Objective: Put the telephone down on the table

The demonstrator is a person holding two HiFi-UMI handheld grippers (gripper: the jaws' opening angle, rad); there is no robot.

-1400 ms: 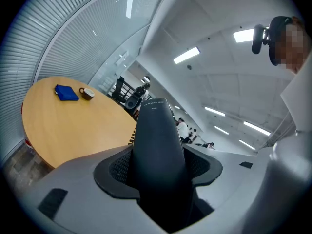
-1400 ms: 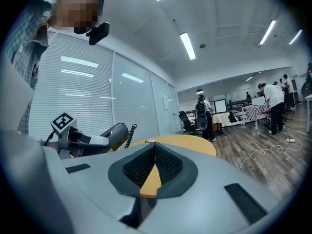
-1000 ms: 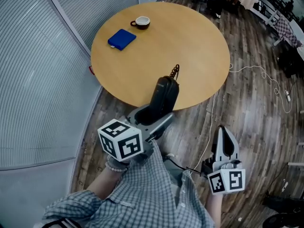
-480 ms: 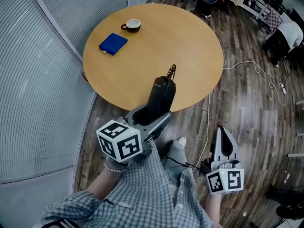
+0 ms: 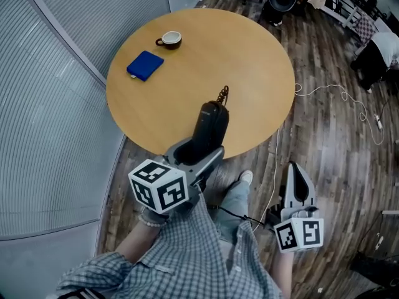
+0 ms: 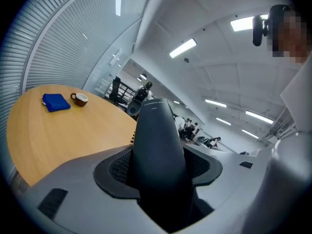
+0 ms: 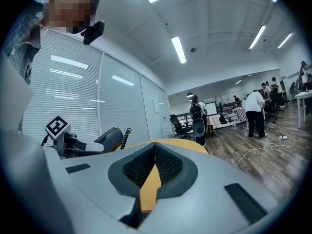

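The black telephone handset [image 5: 209,129] stands tilted up and forward in my left gripper [image 5: 196,151], which is shut on its lower half. Its top end, trailing a coiled cord [image 5: 222,94], hangs over the near edge of the round wooden table [image 5: 249,61]. In the left gripper view the handset [image 6: 156,150] fills the gap between both pads of the gripper [image 6: 158,165]. My right gripper [image 5: 298,170] is low at the right over the floor, shut and empty. In the right gripper view its jaws [image 7: 155,162] are together, with the handset [image 7: 109,136] off to the left.
A blue flat pouch [image 5: 144,65] and a brown cup [image 5: 169,39] lie at the table's far left. A glass wall with blinds [image 5: 50,104] curves along the left. A white cable [image 5: 336,92] runs over the wooden floor at the right. The person's shoe [image 5: 245,178] is below the table's edge.
The view has shifted a little, and a shoe has come forward under the table's near edge. The handset stays in the left gripper's hold; the right gripper has kept its place.
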